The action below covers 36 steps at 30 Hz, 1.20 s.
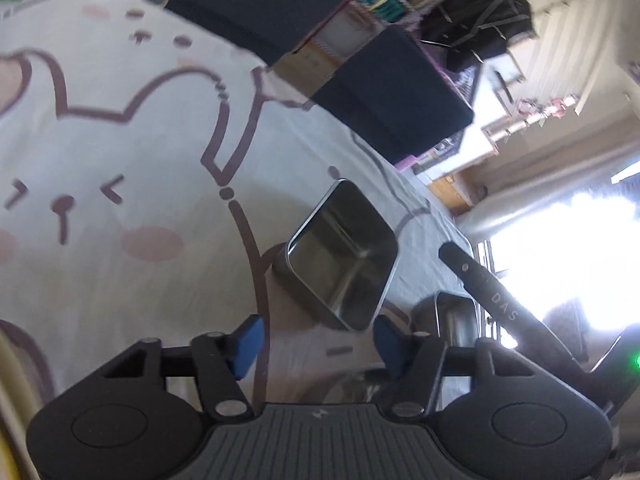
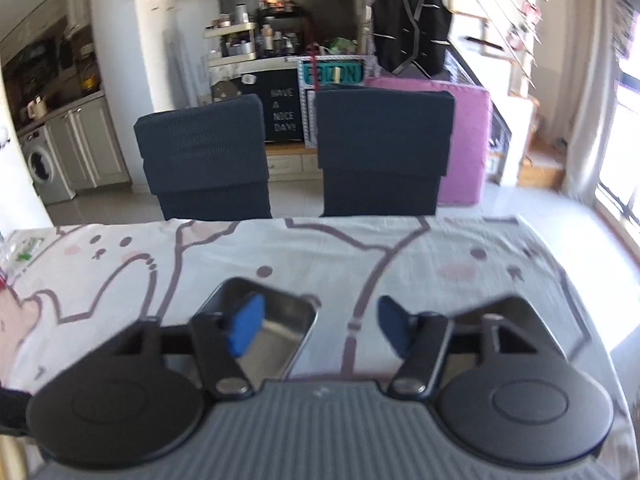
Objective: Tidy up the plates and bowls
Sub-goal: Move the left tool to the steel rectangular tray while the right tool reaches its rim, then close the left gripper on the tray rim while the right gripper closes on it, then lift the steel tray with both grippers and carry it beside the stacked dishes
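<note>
Left wrist view: the left tool [image 1: 318, 346] hangs above a tabletop [image 1: 120, 272] covered in a cartoon-bear cloth, its blue pads apart with nothing between them. Just beyond the pads sits a square metal bowl [image 1: 344, 256], empty and upright. A second metal bowl [image 1: 456, 322] lies close to its right, partly hidden, beside the dark finger of the right tool [image 1: 486, 294].

Right wrist view: the right tool [image 2: 320, 330] also has its pads apart, holding nothing. One metal bowl [image 2: 280, 328] rests on the cloth under the left pad. Two dark chairs [image 2: 384, 152] stand behind the tabletop [image 2: 460, 248].
</note>
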Each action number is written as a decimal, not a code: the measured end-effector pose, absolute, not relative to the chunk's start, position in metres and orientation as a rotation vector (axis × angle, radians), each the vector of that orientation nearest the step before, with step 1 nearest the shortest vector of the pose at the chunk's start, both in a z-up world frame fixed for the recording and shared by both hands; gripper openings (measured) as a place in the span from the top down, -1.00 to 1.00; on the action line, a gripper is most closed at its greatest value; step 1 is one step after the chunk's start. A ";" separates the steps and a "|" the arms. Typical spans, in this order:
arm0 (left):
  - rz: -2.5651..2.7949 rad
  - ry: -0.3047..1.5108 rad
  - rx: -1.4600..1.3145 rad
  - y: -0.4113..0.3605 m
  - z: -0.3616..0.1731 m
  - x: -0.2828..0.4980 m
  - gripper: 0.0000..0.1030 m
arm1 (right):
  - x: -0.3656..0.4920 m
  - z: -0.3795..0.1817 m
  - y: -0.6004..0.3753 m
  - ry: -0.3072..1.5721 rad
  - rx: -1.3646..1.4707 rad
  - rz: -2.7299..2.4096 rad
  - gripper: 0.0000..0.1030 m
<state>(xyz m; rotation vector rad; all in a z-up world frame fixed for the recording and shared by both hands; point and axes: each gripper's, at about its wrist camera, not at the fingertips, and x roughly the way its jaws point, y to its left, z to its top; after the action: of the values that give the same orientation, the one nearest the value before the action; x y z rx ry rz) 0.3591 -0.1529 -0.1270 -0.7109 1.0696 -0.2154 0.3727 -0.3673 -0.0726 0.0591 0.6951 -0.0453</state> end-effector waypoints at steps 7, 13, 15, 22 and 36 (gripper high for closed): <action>-0.183 1.113 -0.807 -0.162 -0.160 0.388 -0.05 | 0.414 -0.115 -0.353 0.719 -0.021 0.048 -0.02; -0.184 1.127 -0.814 -0.171 -0.172 0.397 -0.01 | 0.434 -0.131 -0.336 0.720 -0.171 0.112 -0.07; -0.190 1.142 -0.819 -0.172 -0.175 0.398 0.00 | 0.437 -0.134 -0.328 0.723 -0.235 0.115 -0.07; -0.207 1.116 -0.832 -0.169 -0.174 0.404 0.00 | 0.449 -0.140 -0.328 0.750 -0.269 0.099 0.39; -0.139 1.094 -0.645 -0.156 -0.169 0.415 0.69 | 0.425 -0.129 -0.358 0.897 -0.126 0.157 0.82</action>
<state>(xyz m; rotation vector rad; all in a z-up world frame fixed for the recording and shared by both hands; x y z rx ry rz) 0.4149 -0.1559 -0.1694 -0.6446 1.0940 -0.1393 0.4253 -0.3583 -0.1295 -0.1262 0.8974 0.1575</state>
